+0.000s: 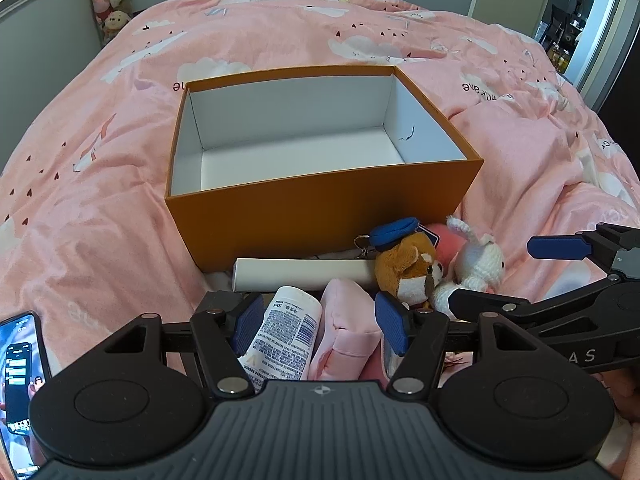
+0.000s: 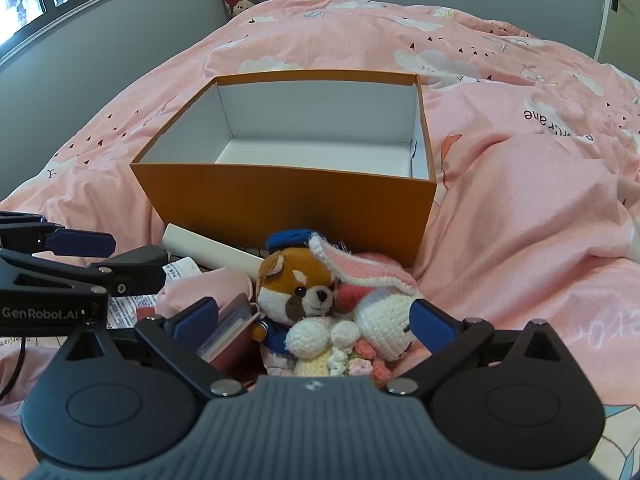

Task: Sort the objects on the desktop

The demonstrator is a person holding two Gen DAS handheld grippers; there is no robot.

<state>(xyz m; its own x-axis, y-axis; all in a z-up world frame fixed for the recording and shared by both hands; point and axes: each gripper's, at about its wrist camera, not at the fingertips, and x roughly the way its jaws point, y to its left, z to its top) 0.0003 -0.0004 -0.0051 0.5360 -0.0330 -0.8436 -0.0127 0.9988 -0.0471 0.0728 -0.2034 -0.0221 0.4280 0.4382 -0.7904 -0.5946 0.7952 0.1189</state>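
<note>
An orange box (image 1: 320, 216) (image 2: 288, 200) with an empty white inside stands on the pink bed. Small things are piled in front of it: a white paper roll (image 1: 300, 274), a white lotion tube (image 1: 286, 336), a pink pouch (image 1: 348, 320), a brown plush with a blue cap (image 1: 408, 264) (image 2: 296, 284) and a white crochet bunny (image 1: 480, 260) (image 2: 380, 316). My left gripper (image 1: 320, 324) is open, its blue pads apart on either side of the tube and pouch. My right gripper (image 2: 314, 320) is open around the plush and bunny, and it also shows at the right of the left wrist view.
The pink duvet (image 1: 120, 184) is rumpled into a ridge right of the box (image 2: 520, 208). A phone (image 1: 22, 376) is held at the lower left. A dark red case (image 2: 232, 336) lies beside the plush. Stuffed toys (image 1: 108, 0) hang in the far corner.
</note>
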